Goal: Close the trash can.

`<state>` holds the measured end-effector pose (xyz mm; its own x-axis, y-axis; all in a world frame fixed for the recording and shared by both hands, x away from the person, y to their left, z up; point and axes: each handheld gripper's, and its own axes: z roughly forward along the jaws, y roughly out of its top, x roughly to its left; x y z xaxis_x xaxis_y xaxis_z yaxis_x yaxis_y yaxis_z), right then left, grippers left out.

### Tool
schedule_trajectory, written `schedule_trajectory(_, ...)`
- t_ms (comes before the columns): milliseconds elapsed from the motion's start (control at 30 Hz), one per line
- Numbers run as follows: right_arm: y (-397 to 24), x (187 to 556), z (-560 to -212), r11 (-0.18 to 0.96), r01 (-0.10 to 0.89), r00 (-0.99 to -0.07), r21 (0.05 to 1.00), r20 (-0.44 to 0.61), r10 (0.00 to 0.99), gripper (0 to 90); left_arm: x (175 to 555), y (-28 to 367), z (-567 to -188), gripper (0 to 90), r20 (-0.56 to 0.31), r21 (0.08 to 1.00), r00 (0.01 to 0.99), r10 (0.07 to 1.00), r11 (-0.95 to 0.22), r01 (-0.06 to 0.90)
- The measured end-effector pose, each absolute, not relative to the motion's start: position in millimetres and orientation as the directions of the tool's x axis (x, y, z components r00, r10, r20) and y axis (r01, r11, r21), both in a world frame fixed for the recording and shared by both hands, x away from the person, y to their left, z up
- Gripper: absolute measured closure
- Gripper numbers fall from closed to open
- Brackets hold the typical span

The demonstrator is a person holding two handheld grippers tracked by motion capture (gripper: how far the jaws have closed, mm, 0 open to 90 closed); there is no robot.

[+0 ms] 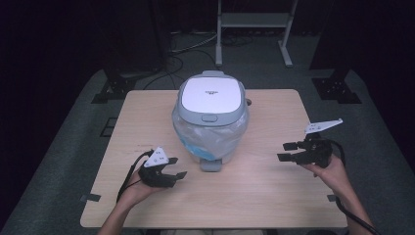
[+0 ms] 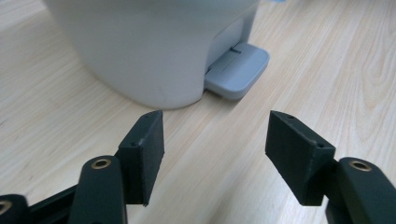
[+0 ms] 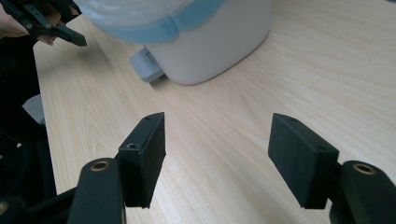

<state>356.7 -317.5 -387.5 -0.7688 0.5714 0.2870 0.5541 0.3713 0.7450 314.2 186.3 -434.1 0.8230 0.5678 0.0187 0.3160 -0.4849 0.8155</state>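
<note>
Pedal bin of white and grey plastic [image 1: 210, 120], lid down and lined with a translucent bag with a blue drawstring, stands upright on the light wooden table [image 1: 264, 191], at its middle and toward the far edge. Its grey foot pedal [image 1: 210, 165] juts from the base toward you, along the near–far line.

Your left gripper [image 1: 178, 168] lies near and left of the bin, jaws apart with nothing between them, pointing right and slightly far. In the left gripper view the pedal [image 2: 237, 70] sits just beyond the fingers [image 2: 144, 149], ahead and a little right. Your right gripper [image 1: 286, 152] hovers well to the right of the bin, jaws likewise apart and empty, pointing left; in the right gripper view the bin's base [image 3: 219, 44] stands farther off, with the pedal [image 3: 147, 63] on its far-left side.

By this layout your left gripper is the nearer to the pedal; a press there would likely call for a short reach right and far, then downward onto the pedal's flat top.
</note>
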Motion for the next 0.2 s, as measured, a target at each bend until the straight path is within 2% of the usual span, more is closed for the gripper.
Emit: schedule_trajectory(200,-325.8,341.6,-402.8,0.350,0.569,-0.754,0.744,0.302,0.583,33.9,306.6,204.5,-439.8,32.1,0.004,0.817,0.802,0.598,-0.464,0.342)
